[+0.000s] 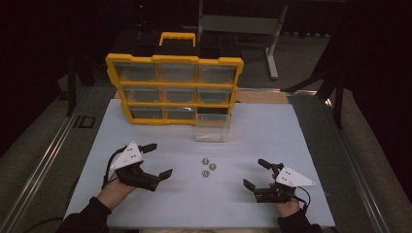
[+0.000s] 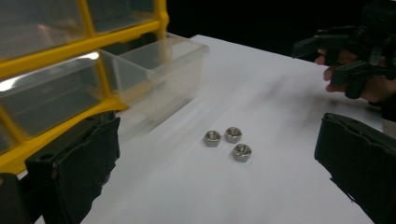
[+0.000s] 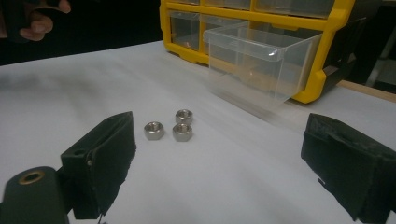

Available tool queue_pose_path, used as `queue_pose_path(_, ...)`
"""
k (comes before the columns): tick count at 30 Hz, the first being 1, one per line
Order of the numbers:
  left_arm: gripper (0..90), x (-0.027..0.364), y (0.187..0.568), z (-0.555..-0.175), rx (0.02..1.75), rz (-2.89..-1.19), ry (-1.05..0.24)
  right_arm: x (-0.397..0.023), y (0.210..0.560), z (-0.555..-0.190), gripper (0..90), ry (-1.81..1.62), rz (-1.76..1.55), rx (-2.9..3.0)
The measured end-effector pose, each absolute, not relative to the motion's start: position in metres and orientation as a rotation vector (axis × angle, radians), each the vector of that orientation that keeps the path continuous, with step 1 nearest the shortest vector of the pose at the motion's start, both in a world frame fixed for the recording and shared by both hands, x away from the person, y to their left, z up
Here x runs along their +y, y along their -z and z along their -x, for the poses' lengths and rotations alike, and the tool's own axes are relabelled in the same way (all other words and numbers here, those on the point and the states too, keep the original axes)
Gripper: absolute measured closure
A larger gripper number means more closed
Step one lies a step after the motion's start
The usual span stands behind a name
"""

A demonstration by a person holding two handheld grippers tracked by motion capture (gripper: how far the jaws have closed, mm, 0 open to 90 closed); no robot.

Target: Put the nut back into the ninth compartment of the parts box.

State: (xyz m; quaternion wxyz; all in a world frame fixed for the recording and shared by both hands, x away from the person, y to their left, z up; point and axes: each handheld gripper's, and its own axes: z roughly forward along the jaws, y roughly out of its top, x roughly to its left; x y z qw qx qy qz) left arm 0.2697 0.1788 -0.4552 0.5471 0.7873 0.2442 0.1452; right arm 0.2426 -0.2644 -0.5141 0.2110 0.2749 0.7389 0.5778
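Three steel hex nuts (image 1: pixel 209 167) lie close together on the white table top (image 1: pixel 252 141), between my two grippers. The left gripper view has the nuts (image 2: pixel 229 141) just ahead of its wide-apart jaws. My left gripper (image 1: pixel 161 159) is open and empty, left of the nuts. My right gripper (image 1: pixel 254 173) is open and empty too, to their right. The right gripper view sees the nuts (image 3: pixel 173 126) ahead and left of centre, with the right gripper (image 3: pixel 219 140) open. A clear plastic drawer (image 1: pixel 212 127) sticks out of the yellow organiser (image 1: pixel 174 87), beyond the nuts.
The organiser stands at the table's far edge, tilted back, with several clear drawers shut. The pulled-out drawer (image 3: pixel 261 60) looks empty. The right gripper (image 2: pixel 345 56) shows far off in the left gripper view. Dark floor and a metal stand (image 1: pixel 272 43) lie beyond.
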Motion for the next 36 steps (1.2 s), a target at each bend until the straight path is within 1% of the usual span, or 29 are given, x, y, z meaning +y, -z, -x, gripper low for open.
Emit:
queue_pose_path(3,0.0,0.17,0.456,-0.275,0.562,-1.878,-0.339,-0.264,0.514,-0.243,10.2,-1.608,-0.763,2.056)
queue_pose_path(9,0.1,0.154,0.459,-0.288,0.574,-1.892,-0.255,-0.264,0.515,-0.243,10.2,-1.608,-0.764,2.06)
queue_pose_path(13,1.6,0.142,0.461,-0.296,0.536,-1.886,-0.228,-0.263,0.515,-0.243,10.2,-1.607,-0.766,2.065)
queue_pose_path(17,2.1,0.128,0.466,-0.306,0.518,-1.885,-0.163,-0.263,0.515,-0.243,10.2,-1.613,-0.766,2.067)
queue_pose_path(24,4.7,0.102,0.477,-0.321,0.539,-1.931,-0.156,-0.263,0.515,-0.243,10.3,-1.621,-0.766,2.07)
queue_pose_path(26,4.8,0.098,0.48,-0.325,0.522,-1.936,-0.134,-0.263,0.515,-0.243,10.3,-1.621,-0.766,2.07)
queue_pose_path(32,5.7,0.086,0.491,-0.334,0.527,-1.994,-0.145,-0.263,0.515,-0.243,10.3,-1.626,-0.764,2.073)
queue_pose_path(36,12.4,0.081,0.497,-0.34,0.53,-2.019,-0.152,-0.263,0.515,-0.243,10.3,-1.627,-0.764,2.073)
